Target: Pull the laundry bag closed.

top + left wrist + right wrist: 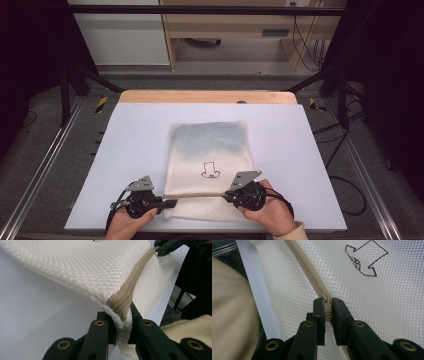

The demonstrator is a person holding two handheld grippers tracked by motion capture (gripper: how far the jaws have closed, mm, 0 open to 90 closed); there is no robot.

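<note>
High view: at the bottom edge, the person's two hands come in, each holding a gripper. The left gripper point(167, 203) sits at lower left of centre, its jaws closed on the near left corner of the mesh bag point(212, 160). The right gripper point(229, 196) sits at lower right of centre, clamped on the bag's zipper point(197, 196), which runs between the two grippers along the bag's near edge. The bag lies in the middle of the white table point(125, 150), with a small dark embroidered figure point(210, 170) on its near half.

Left gripper view: the black jaws at the bottom centre pinch the bag's corner point(122, 330) where the tan zipper point(130, 287) ends. The zipper climbs to the upper right, where the right gripper point(160, 248) holds it.

Right gripper view: the jaws at lower centre are nearly together on the zipper pull point(326, 306). The zipper point(307, 267) runs to the upper left; the embroidered figure point(364, 260) is at upper right.
</note>
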